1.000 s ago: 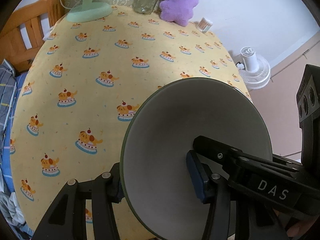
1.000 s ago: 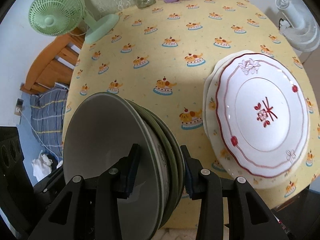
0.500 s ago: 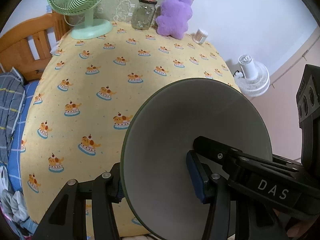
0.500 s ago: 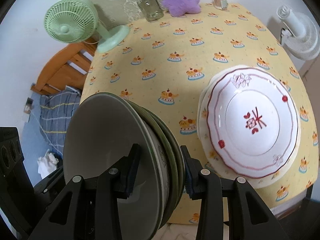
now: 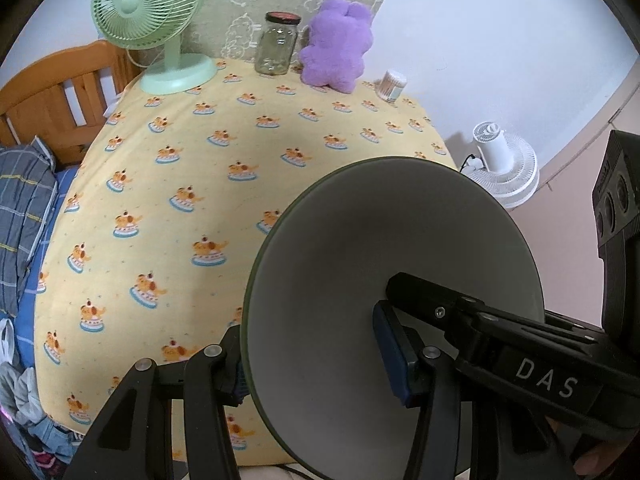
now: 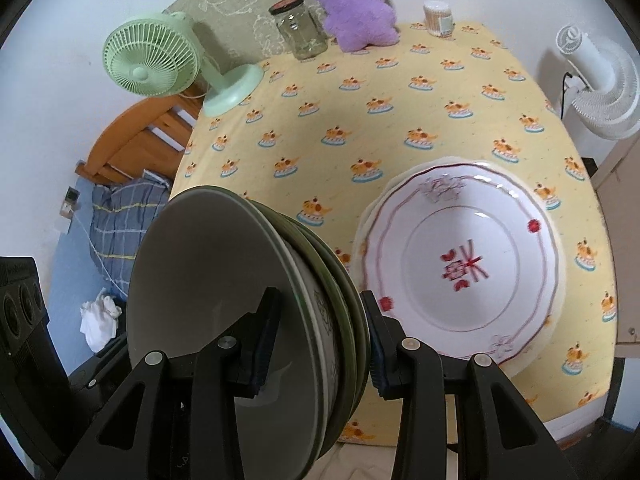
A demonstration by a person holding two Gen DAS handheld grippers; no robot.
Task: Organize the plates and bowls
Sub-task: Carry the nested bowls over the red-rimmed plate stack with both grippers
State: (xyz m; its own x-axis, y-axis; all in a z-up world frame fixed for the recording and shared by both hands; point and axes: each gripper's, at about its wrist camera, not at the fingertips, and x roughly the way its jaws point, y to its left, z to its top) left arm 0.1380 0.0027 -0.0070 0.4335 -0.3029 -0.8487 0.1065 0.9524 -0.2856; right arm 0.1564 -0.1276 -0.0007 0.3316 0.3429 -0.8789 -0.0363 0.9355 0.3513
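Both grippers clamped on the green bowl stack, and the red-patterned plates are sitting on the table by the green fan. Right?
Not quite. The red-patterned plates lie at the near right of the table, far from the green fan at the back left corner; the right wrist view shows it. The rest holds: the left gripper and right gripper both clamp the green bowl stack.

You can read only one marking, the white letters "DAS" on the black right gripper [image 5: 548, 376] crossing the left wrist view.
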